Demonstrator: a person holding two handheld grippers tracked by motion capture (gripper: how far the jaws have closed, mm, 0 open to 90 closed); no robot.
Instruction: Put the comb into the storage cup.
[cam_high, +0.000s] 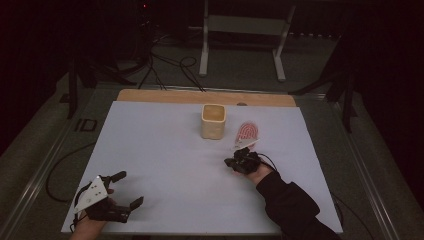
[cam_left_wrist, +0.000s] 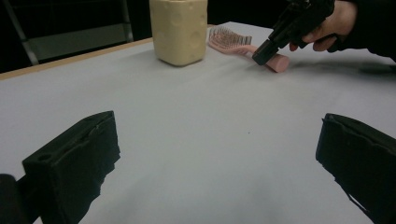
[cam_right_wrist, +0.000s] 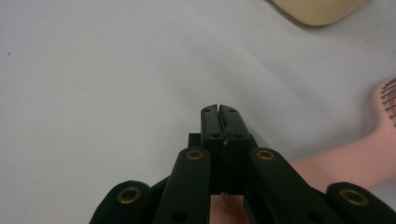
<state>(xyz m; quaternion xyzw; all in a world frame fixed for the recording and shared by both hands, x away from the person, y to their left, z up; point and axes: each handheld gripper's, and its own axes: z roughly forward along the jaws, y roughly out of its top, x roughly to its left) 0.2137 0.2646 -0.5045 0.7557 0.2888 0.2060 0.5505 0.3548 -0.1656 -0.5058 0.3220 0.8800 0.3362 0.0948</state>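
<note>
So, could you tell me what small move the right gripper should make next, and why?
Probably open the right gripper and shift it over the pink brush's handle. Its fingers are pressed together with nothing between them, and the handle lies just beside and under them on the white table. The cream cup stands close by.

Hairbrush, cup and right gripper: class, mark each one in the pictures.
Hairbrush (cam_left_wrist: 275, 62): left gripper view, on the pink handle's end.
Cup (cam_high: 213, 121): high view, on its cream front wall.
Right gripper (cam_right_wrist: 219, 112): right gripper view, where the shut jaw tips meet.
</note>
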